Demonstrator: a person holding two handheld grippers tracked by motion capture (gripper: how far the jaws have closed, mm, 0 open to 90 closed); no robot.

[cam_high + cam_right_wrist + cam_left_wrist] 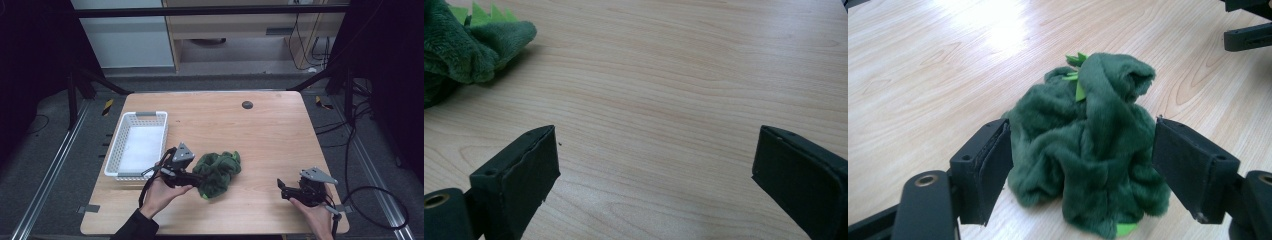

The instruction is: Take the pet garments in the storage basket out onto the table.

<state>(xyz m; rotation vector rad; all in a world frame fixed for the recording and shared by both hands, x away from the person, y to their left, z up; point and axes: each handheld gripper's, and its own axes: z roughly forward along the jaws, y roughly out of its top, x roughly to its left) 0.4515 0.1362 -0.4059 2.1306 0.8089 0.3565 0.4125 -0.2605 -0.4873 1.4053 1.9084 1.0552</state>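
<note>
Left claw (1080, 167), jaws spread, straddles my crumpled green plush cloth (1088, 150) on the tabletop (270, 135); right claw (656, 185) gapes wide, holding nothing, well apart.

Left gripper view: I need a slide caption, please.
Open left gripper straddling a crumpled green plush cloth on the wooden table.

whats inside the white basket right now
The white basket on the table holds no loose items; its pale floor shows through. Its near wall hides a strip of the bottom just behind it.
</note>
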